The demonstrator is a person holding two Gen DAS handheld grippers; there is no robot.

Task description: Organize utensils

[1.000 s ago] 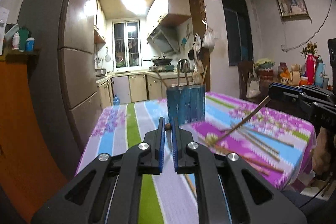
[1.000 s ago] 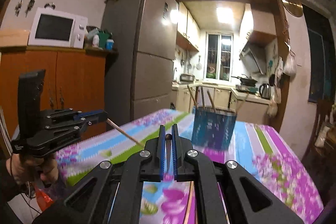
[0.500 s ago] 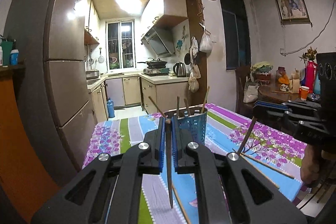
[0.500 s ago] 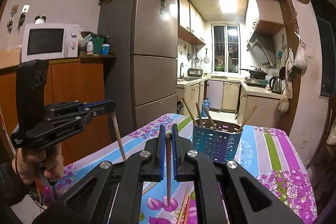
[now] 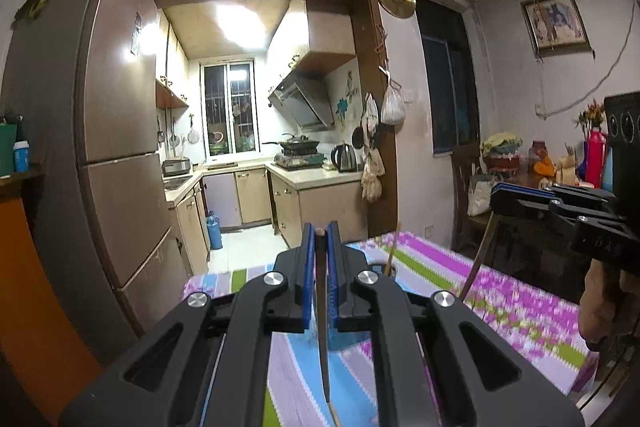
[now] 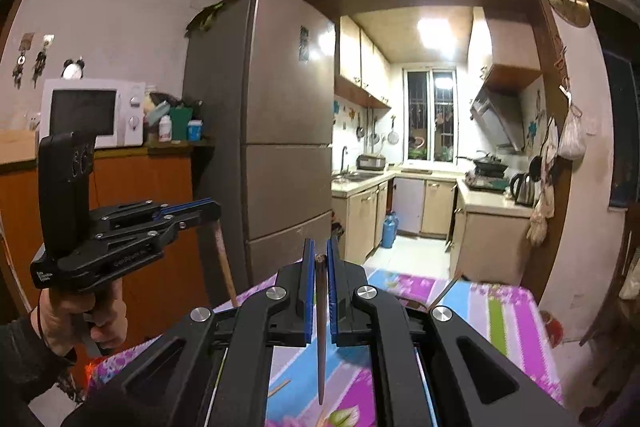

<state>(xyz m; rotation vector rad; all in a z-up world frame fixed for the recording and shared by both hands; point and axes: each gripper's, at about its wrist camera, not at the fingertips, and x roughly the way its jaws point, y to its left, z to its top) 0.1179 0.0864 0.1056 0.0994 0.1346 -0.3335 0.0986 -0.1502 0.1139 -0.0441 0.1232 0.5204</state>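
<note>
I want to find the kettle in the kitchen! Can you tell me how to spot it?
Look through the doorway into the lit kitchen, then along the right-hand counter. Past the stove with the dark pan, the kettle stands at the counter's near end: shiny silver with a black handle, unlike the dark cookware beside it.

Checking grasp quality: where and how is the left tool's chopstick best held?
As it is: near the thick top end, pads squeezing from both sides. The left tool is shut on the chopstick, which hangs upright, tapered tip down, ready to lower into a holder.
</note>
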